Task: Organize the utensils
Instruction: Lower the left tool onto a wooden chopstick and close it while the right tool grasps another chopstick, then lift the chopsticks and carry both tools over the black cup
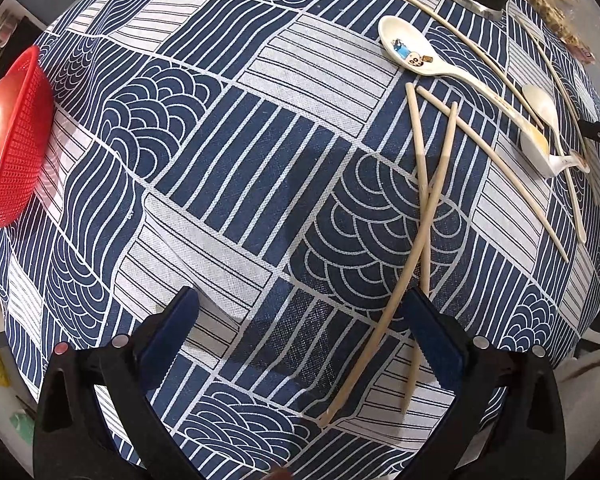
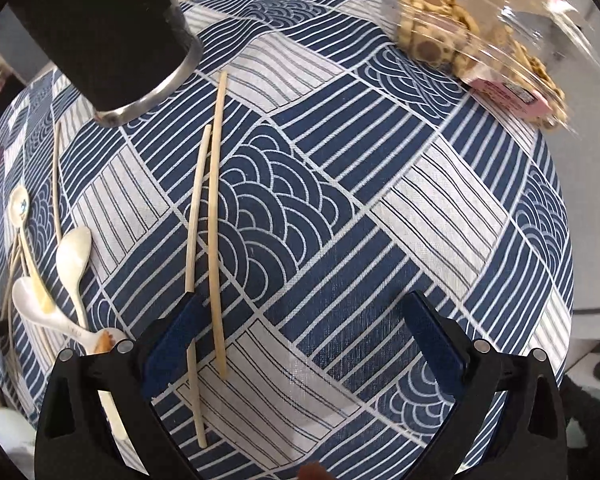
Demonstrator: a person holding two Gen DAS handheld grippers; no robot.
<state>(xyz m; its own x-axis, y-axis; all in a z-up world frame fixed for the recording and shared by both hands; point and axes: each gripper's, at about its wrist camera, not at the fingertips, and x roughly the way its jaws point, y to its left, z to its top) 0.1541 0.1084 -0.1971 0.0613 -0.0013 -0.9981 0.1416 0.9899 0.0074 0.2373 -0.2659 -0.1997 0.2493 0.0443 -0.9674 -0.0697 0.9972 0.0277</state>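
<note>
Crossed chopsticks (image 1: 422,216) near left hand-held gripper (image 1: 300,320); no legible writing.

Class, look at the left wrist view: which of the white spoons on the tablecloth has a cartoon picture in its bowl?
The large spoon lying farthest from the left gripper; the smaller spoons by its handle have plain bowls.

Crossed chopsticks (image 1: 422,216) on the tablecloth (image 1: 228,184), spoons (image 1: 460,76) beyond them, basket (image 1: 14,144) far left.
</note>
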